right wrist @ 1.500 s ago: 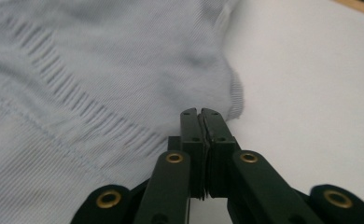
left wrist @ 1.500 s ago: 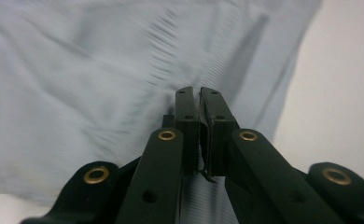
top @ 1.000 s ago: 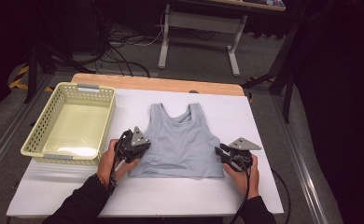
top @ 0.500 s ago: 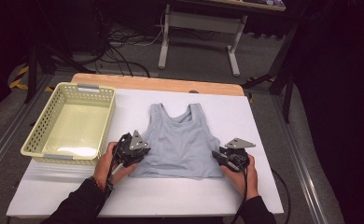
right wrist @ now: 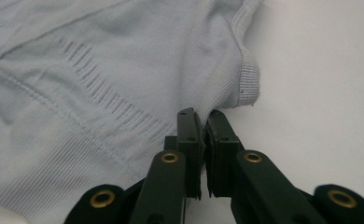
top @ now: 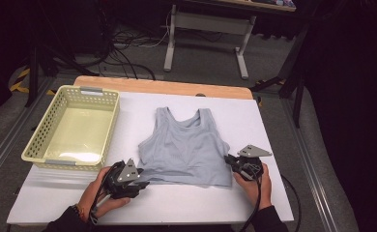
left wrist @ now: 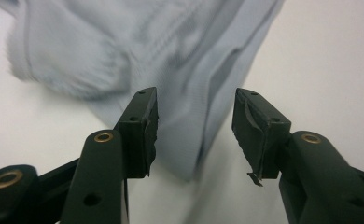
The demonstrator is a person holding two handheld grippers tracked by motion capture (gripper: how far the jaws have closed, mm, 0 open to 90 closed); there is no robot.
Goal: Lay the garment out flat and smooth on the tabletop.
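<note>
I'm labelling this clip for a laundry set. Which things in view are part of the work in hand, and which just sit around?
In the work:
- grey tank top
- left gripper, jaws apart, just opening off the hem
- right gripper, shut on the top's edge

Lying about:
- yellow basket, beside the top
- white table

Room dark past the table (top: 273, 125); white top with a wood strip along the far edge (top: 162, 87); grey floor (top: 210, 58) behind, black cables (top: 123, 38) tangled on it; white metal desk frame (top: 206, 29), 2 legs showing; yellow-black tape (top: 18, 82) on the floor at left; grey rails (top: 7, 145) run down both sides; light comes from above, glare on the tabletop.
</note>
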